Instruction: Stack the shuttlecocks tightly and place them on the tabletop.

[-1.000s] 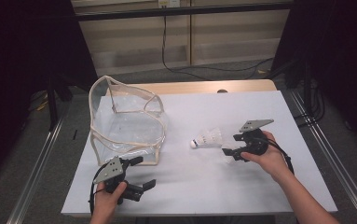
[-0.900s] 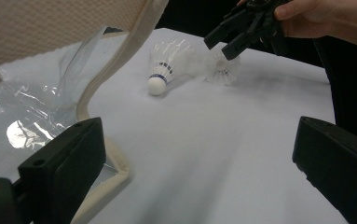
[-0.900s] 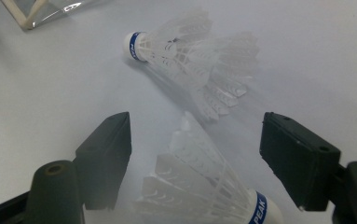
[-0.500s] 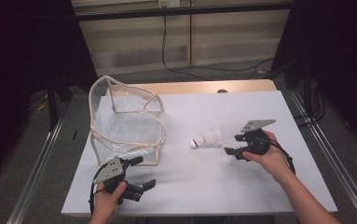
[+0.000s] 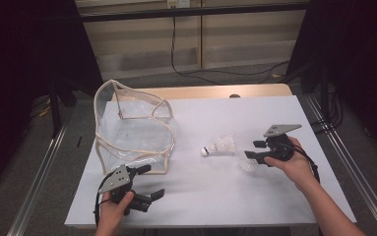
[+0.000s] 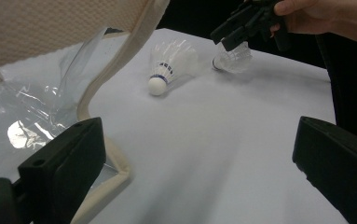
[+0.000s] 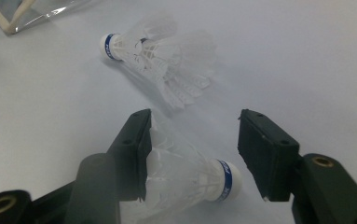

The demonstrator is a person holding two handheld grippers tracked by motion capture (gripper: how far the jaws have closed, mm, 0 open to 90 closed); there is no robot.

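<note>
Right gripper view: white blue-banded shuttlecock

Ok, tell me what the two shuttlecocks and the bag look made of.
Shuttlecocks: white feather-like skirts, possibly feather or plastic, with matte white cork-like tips banded in blue. Bag: glossy clear plastic film, judging by glare and creases, edged with cream woven fabric trim.

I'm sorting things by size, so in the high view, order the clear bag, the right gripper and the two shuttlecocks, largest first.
1. clear bag, far the largest.
2. right gripper.
3. The lying shuttlecock and the shuttlecock between the jaws: alike; the second is partly hidden, so no ranking.
</note>
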